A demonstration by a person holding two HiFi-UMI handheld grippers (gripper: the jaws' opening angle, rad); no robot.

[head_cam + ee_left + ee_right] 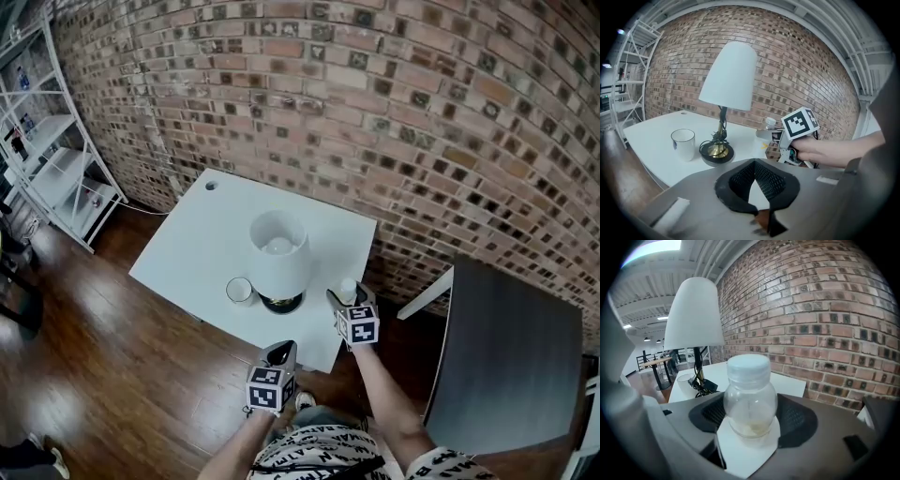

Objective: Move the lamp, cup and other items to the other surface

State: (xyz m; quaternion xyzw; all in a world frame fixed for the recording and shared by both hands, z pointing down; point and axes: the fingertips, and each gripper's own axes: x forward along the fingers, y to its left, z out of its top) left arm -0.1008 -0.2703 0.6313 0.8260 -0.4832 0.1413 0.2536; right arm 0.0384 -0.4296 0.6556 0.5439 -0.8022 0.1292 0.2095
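Nothing carried across yet; the first pick is lining up.
The lamp point(278, 253), cup point(240, 291) and small clear bottle point(348, 288) all stand on the white table point(206, 234), none on the dark table point(511, 356) at right. The right gripper point(351, 302) straddles the bottle, jaws apart and unclamped. The left gripper point(279, 354) hangs released and empty at the near edge.

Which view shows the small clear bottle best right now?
The right gripper view: the bottle fills the centre between the jaws, white cap and body clear. The head view shows only its cap; the left gripper view, a small glimpse.
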